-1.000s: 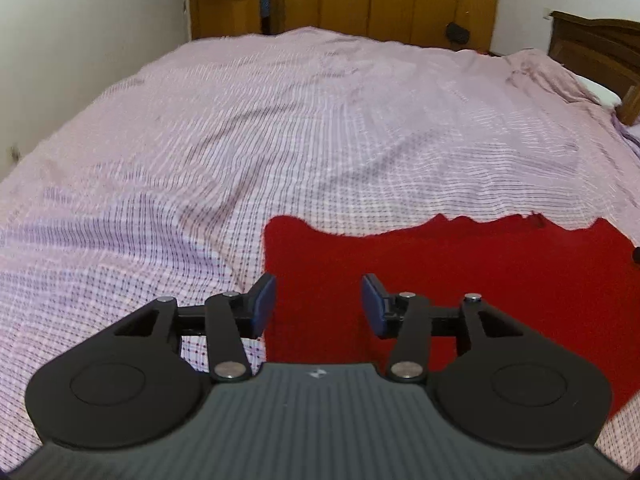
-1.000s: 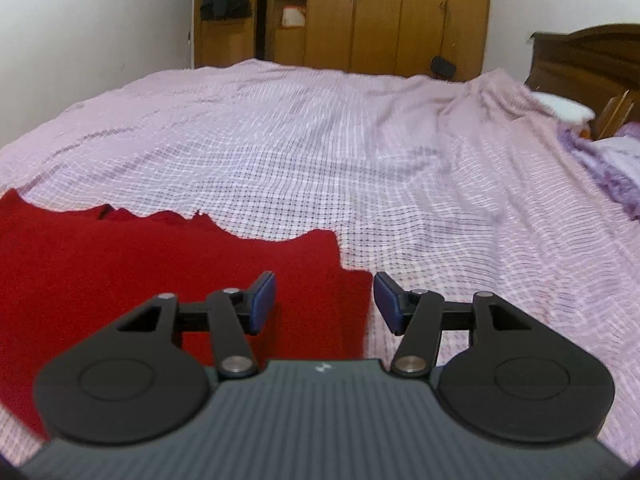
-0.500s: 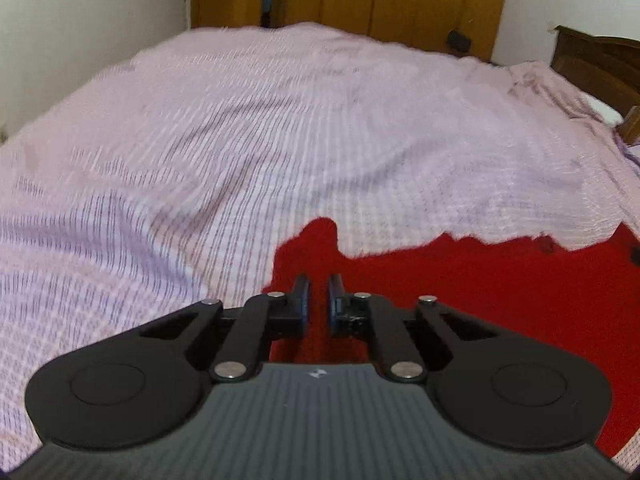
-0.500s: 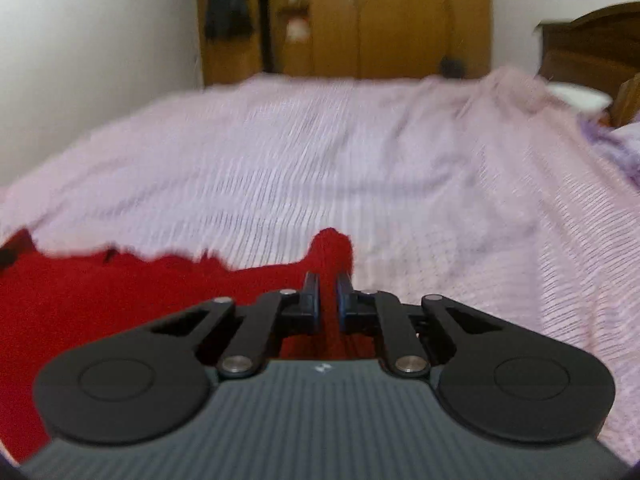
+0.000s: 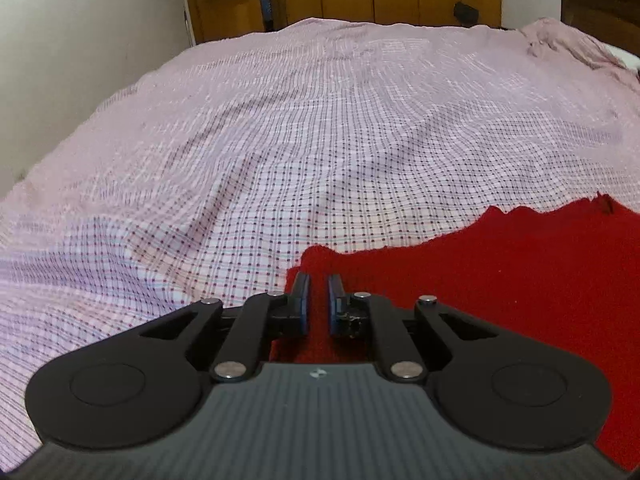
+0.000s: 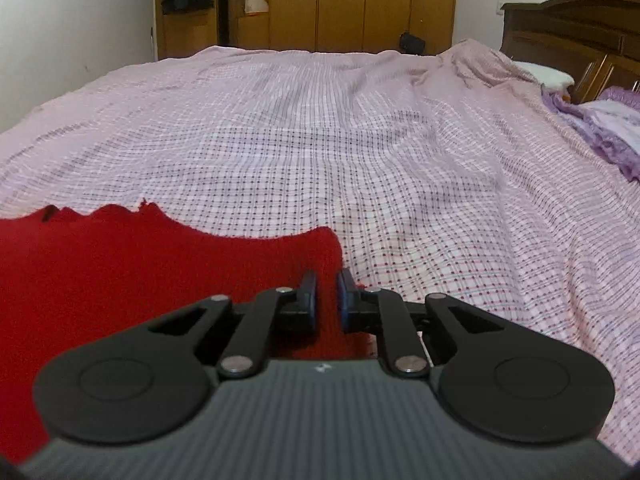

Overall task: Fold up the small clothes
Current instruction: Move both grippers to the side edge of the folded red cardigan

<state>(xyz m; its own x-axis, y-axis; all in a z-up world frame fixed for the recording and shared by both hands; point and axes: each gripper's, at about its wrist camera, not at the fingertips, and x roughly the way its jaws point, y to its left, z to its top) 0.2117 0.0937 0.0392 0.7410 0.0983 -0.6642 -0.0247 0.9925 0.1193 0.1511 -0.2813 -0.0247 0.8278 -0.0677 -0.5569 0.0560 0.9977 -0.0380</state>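
Observation:
A red knitted garment (image 5: 500,272) lies on the bed; in the left wrist view it fills the lower right. My left gripper (image 5: 319,284) is shut on its left corner, red cloth pinched between the blue pads. In the right wrist view the same garment (image 6: 140,272) fills the lower left. My right gripper (image 6: 327,282) is shut on its right corner, which stands up between the pads. The garment's near edge is hidden under both grippers.
The pink checked bedsheet (image 5: 300,140) stretches far ahead, with soft wrinkles. A wooden wardrobe (image 6: 360,4) stands beyond the bed. A dark headboard (image 6: 572,36), white pillow (image 6: 544,74) and purple bedding (image 6: 600,128) are at the right. A white wall (image 5: 80,40) runs along the left.
Both grippers were open over the garment's corners a second ago; both have closed on the corners and lifted them, and the cloth now rises between the pads.

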